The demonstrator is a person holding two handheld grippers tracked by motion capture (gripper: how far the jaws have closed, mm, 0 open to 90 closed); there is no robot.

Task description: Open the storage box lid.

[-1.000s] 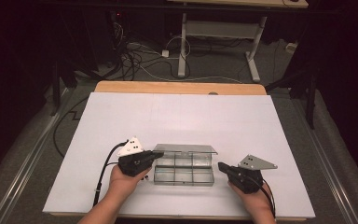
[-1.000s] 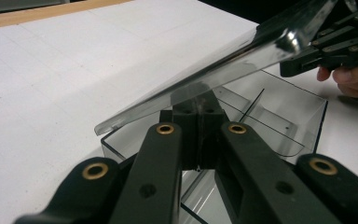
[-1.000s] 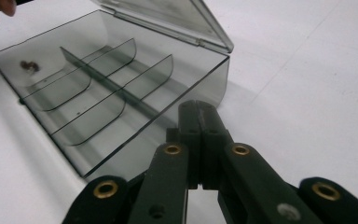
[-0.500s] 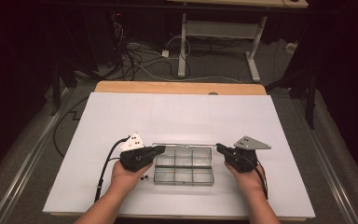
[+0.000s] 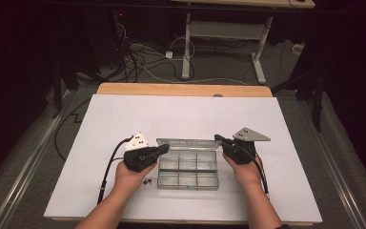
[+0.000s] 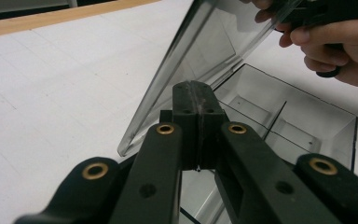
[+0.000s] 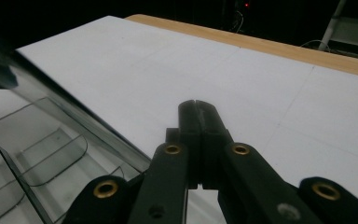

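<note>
A clear plastic compartment box lies on the white table, its lid tilted up along the far side. My left gripper is shut with nothing in it, its tip at the lid's left end. In the left gripper view the closed jaws sit just under the raised lid, above the box. My right gripper is shut and empty at the lid's right corner. In the right gripper view its jaws point past the lid's edge. I cannot tell whether either tip touches the lid.
Two or three small dark bits lie on the table just left of the box. The white tabletop stretches beyond the box to a wooden edge strip. Cables and a desk frame are on the floor behind.
My right gripper has moved away from the person and a little left, from beside the box's right end up to the lid's right corner. The left gripper has stayed put.
</note>
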